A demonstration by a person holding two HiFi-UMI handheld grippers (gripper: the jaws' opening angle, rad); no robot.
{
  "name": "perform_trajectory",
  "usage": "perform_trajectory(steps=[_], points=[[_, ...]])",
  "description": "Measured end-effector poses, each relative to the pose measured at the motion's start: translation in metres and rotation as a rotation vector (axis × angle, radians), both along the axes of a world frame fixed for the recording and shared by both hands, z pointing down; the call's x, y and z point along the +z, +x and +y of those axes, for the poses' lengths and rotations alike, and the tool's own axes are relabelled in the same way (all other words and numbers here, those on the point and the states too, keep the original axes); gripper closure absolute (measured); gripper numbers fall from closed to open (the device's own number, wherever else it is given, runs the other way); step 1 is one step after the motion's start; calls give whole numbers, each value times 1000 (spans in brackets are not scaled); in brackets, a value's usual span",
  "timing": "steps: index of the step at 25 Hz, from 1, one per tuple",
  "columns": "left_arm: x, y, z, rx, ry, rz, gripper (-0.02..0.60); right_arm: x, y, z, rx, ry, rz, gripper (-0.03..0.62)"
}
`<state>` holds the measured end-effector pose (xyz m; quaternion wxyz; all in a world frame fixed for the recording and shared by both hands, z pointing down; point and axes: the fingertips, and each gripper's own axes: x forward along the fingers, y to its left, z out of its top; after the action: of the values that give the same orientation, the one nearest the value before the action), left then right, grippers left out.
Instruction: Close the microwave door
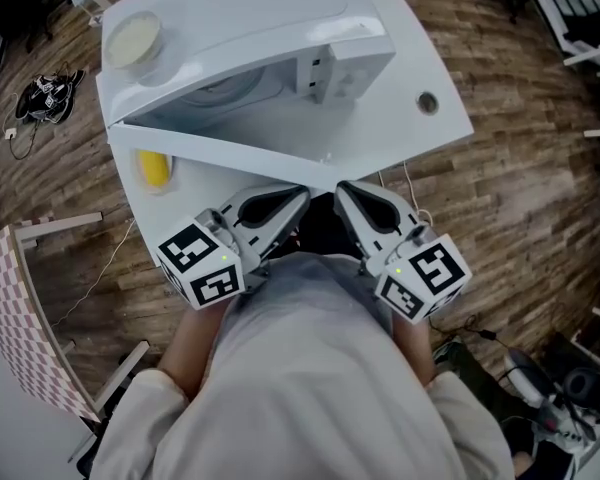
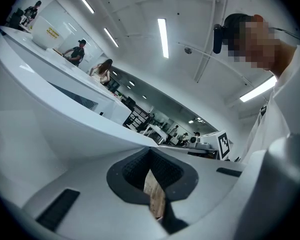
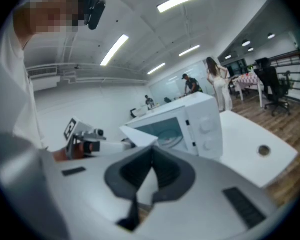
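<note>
1. Microwave (image 1: 280,18) sits toward the far-left part of the white surface (image 1: 420,63). Its door (image 1: 220,136) is swung wide open toward the person and the cavity shows behind it, so the task isn't done yet.
2. Left gripper (image 1: 300,194) and right gripper (image 1: 342,188) hang just off the near edge of the surface, close to the person's body. The tips point in toward each other and neither touches the door. Looks like a ready pose w/ nothing engaged.
3. Left gripper view: jaws pressed together, nothing between them, only a sliver of floor past the pads. Right gripper view: same, jaws together and empty, w/ the microwave and its knobs ahead.
4. Prob. held closed on purpose. A door push needs a blunt tip, not a grasp.
5. Door's free edge is nearest the left gripper, so that side seems the likely pusher.
6. A yellow thing (image 1: 153,168) lies on the surface by the near-left edge, under the open door's outer end. It may sit in the swing path; can't tell the clearance.
7. A lidded tub (image 1: 132,40) seems to rest on the microwave top, left side. A hard slam could jolt it.
</note>
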<state>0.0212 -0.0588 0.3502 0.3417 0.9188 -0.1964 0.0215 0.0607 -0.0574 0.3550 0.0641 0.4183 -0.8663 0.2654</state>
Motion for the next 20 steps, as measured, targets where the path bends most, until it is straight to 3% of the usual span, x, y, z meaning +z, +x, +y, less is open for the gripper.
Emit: perform_trajectory(steps=[20], points=[[3,-2,-24,-29,-20,9,568,3,9,-20,11,-10,-6,571]])
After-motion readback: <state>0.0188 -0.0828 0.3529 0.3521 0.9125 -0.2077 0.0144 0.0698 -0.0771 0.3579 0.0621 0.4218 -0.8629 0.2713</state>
